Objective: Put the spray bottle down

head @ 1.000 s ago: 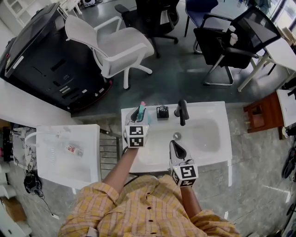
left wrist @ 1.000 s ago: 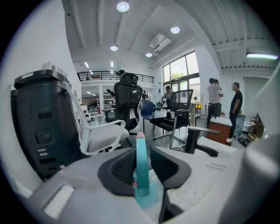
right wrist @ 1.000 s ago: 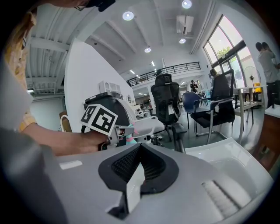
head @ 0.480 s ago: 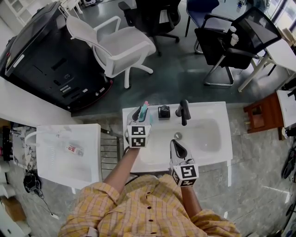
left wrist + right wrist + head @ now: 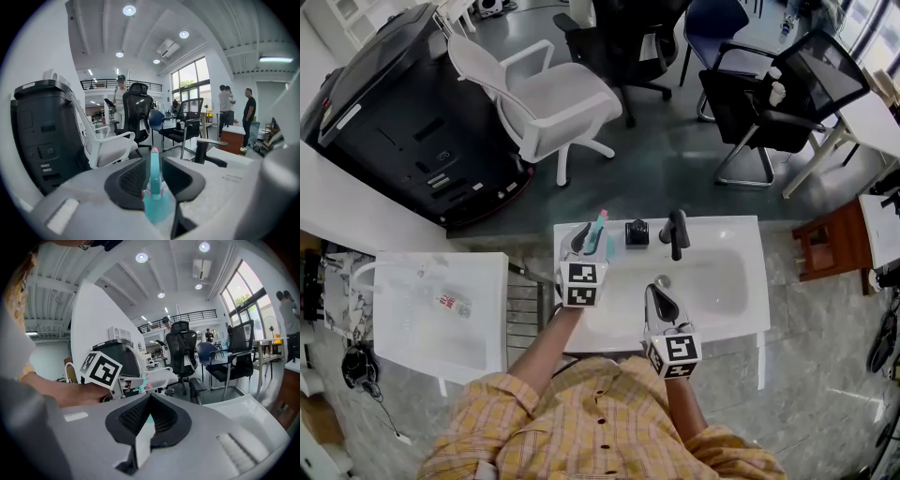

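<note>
A teal spray bottle (image 5: 599, 234) with a pink nozzle tip stands upright on the back left corner of the white sink (image 5: 727, 232). My left gripper (image 5: 586, 236) reaches around it. In the left gripper view the bottle (image 5: 153, 199) rises between the two dark pads (image 5: 127, 177) with a slim gap on each side. The jaws have just been opening and stand open around it. My right gripper (image 5: 658, 298) hovers over the basin's front edge, its jaws shut on nothing. In the right gripper view the right gripper (image 5: 149, 404) points toward the left gripper's marker cube (image 5: 102, 369).
A black faucet (image 5: 676, 232) and a small black fitting (image 5: 635, 232) stand on the sink's back rim. Behind the sink are a white office chair (image 5: 553, 94), a large black machine (image 5: 403, 122) and black chairs. A white unit (image 5: 441, 309) sits at left. People (image 5: 247, 117) stand far off.
The head view has tipped a little, so everything sits slightly lower in the picture. Both grippers stay where they were relative to the sink, and the bottle remains between the left jaws.
</note>
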### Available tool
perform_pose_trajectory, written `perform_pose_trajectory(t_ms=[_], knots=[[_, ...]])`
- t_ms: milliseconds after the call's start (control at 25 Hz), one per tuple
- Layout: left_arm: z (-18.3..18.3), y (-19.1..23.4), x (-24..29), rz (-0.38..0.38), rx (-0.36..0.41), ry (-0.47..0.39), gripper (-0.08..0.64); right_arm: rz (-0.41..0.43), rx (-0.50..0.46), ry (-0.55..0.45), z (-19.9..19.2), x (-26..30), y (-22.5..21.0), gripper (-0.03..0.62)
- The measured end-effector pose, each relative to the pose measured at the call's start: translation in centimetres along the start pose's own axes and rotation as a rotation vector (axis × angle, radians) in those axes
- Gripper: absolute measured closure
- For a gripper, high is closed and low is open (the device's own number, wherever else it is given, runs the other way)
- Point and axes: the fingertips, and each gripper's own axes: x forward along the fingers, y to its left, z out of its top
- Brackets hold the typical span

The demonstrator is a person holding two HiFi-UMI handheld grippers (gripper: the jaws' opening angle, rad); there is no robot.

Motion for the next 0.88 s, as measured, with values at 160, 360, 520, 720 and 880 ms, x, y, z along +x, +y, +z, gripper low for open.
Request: perform_pose_trajectory(t_ms=[160,360,520,720,880], knots=[[0.7,-0.4,-1.6,-0.007,-0.006,-0.021,0.446,-0.003,-0.009,-0.015,0.6,-0.4,0.2,0.591],[1.9,-0.5,-4.6,-0.003,-0.044,-0.065,0.470,-0.006,-0.012,-0.030,1.2,-0.9,0.4,0.591],[2.7,-1.2,-6.8,-0.009,-0.066,-0.104,0.513,-0.002,-0.007,-0.050,1.8,-1.4,0.4,0.591],[2.6,-1.7,-8.9,-0.012,-0.090,-0.124,0.560,0.006,0.000,-0.073,2.5,-1.7,0.8,0.591],[2.5,-2.4,-10.1,-0.025,-0.098,-0.126,0.560,0.012,0.001,-0.087,3.1,-1.8,1.0,0.591]])
